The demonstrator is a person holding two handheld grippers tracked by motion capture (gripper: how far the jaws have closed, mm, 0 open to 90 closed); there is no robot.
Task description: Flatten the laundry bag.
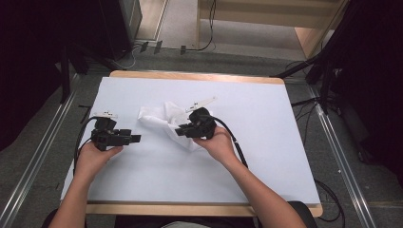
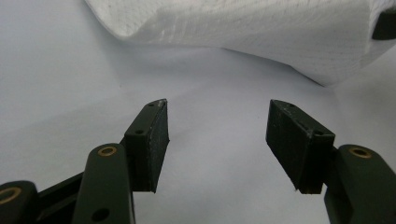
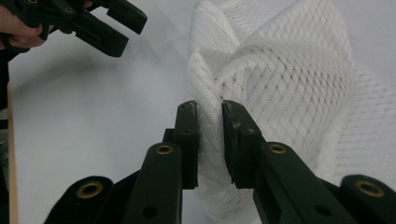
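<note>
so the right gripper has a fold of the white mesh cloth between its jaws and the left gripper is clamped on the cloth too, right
Not quite. The right gripper does have a fold of the white mesh cloth between its jaws, but the left gripper is not clamped on it: the left gripper view shows its jaws open over the bare table, short of the cloth.

A wooden table topped with a plain white sheet stands on grey carpet. Metal floor rails run along both sides, with dark curtains beyond them. Behind the table, cables trail past pale wooden furniture.
</note>
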